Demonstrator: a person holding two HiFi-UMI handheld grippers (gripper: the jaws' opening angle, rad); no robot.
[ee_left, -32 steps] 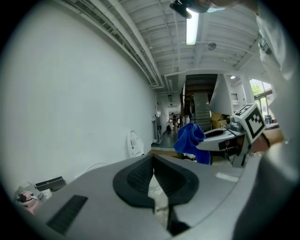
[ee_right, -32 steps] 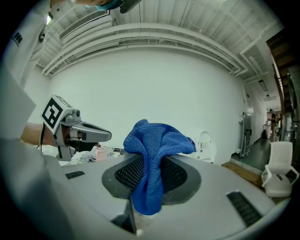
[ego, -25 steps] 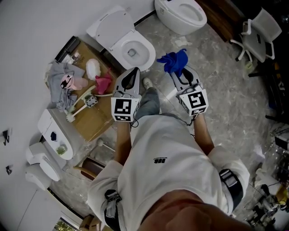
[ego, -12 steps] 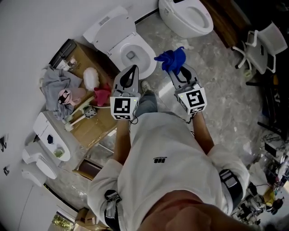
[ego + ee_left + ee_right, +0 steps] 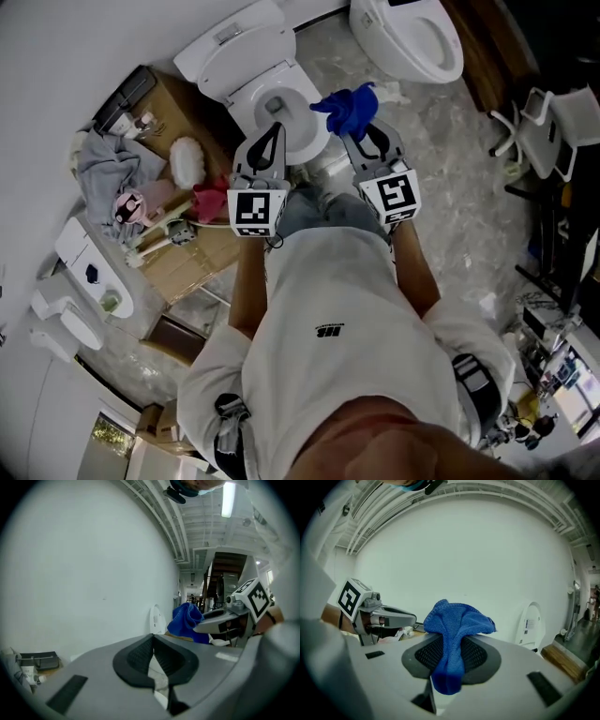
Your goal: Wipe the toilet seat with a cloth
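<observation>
A white toilet [image 5: 246, 70] with its lid up stands against the wall, its seat ring [image 5: 309, 142] just ahead of both grippers in the head view. My right gripper [image 5: 359, 139] is shut on a blue cloth [image 5: 345, 108], which bunches out past its tips over the seat's right side. The same cloth [image 5: 457, 630] hangs between the jaws in the right gripper view. My left gripper [image 5: 269, 134] is shut with nothing in it, held above the seat's near left rim. Its jaws [image 5: 153, 639] meet at the tips.
A second toilet [image 5: 417, 39] stands to the right. A cardboard box [image 5: 173, 202] with a grey rag, pink items and a brush lies left of the toilet. A white chair [image 5: 553, 122] is at far right. My legs stand on the marbled floor [image 5: 450, 178].
The view has shifted forward: the toilet now sits directly under both grippers. The right gripper with the blue cloth has come over the seat's right side, the left over its near rim.
</observation>
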